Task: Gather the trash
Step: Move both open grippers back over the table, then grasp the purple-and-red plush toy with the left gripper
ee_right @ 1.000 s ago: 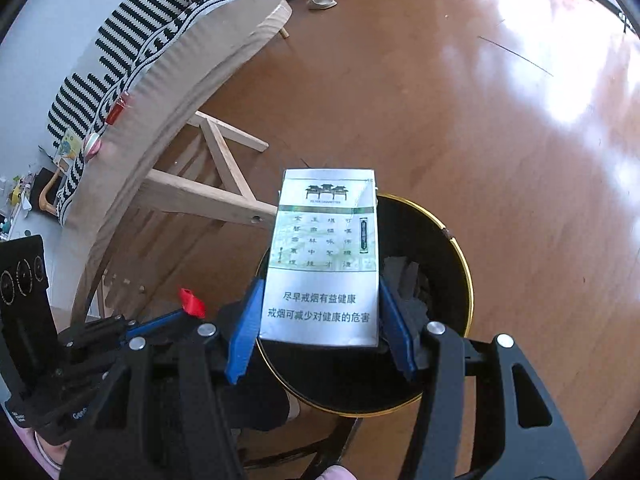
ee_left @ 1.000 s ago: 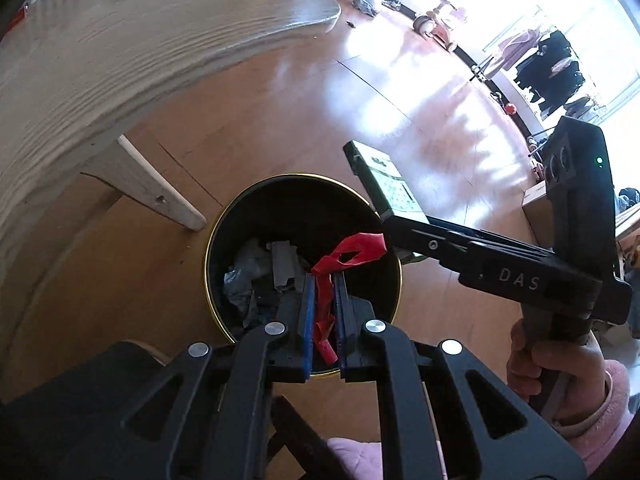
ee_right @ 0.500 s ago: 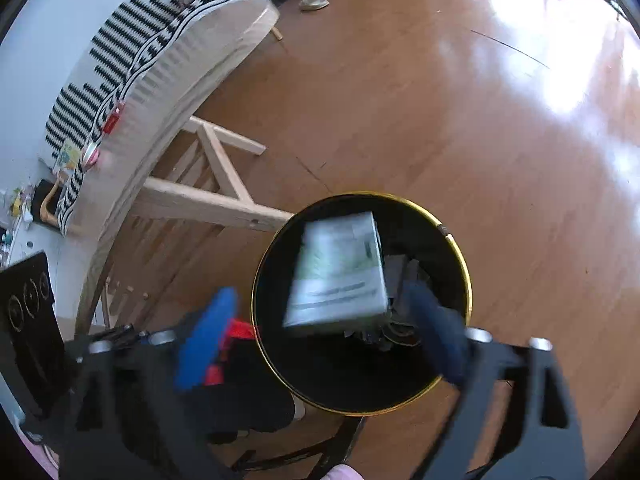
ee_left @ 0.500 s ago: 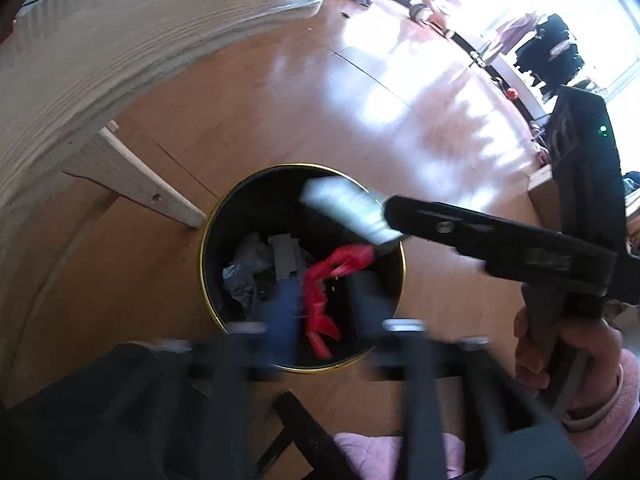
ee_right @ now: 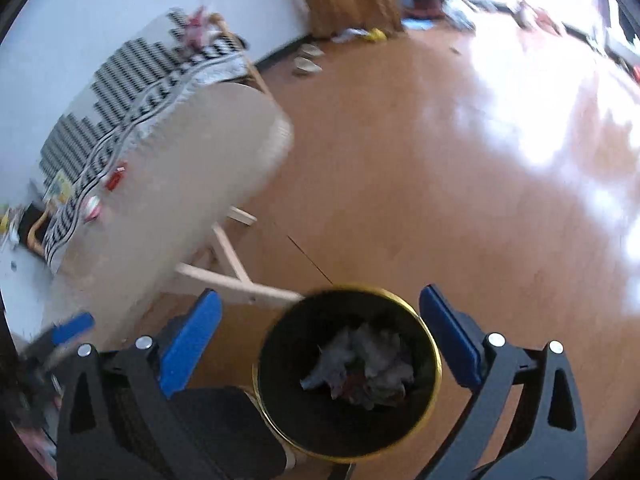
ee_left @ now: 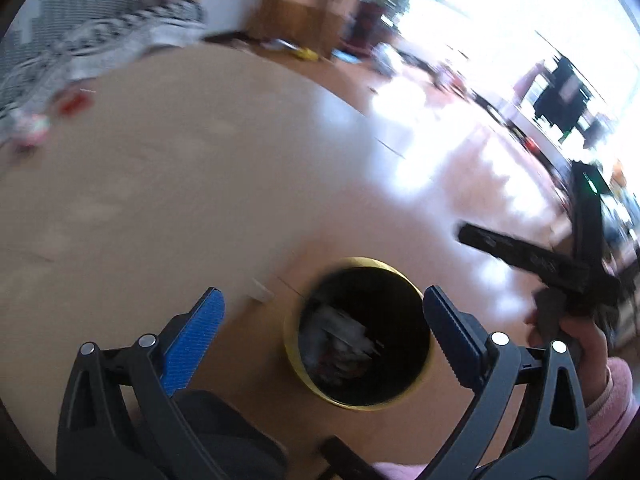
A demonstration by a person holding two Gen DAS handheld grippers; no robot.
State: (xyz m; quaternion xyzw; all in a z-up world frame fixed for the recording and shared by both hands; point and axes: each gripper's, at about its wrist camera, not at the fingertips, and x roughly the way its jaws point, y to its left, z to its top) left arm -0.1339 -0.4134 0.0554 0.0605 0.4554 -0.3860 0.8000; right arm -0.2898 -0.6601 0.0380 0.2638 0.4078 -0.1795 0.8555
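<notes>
I see a shiny brown wood floor (ee_right: 400,184) with big white patches of sun on it. A black bin with a gold rim (ee_right: 434,356) stands on that floor, just below both of my grippers. Inside it lies a heap of crumpled trash (ee_right: 360,368), grey and white with a bit of red. My left gripper (ee_left: 322,332) is spread wide, its jaws are opening, and nothing is between its blue pads (ee_left: 192,340). My right gripper (ee_right: 320,332) is spread wide too, its jaws are opening, and it holds nothing. In the left view I can also see the right gripper out to the side, held by a hand (ee_left: 580,344) in a pink sleeve (ee_left: 612,404). Beside the bin stands a pale wood table (ee_right: 192,184) with light wood legs (ee_right: 228,264). A black and white striped cloth (ee_right: 132,92) lies over its far part, near a white wall (ee_right: 120,0). Small things lie on the floor far back, but they are too blurry to tell.
</notes>
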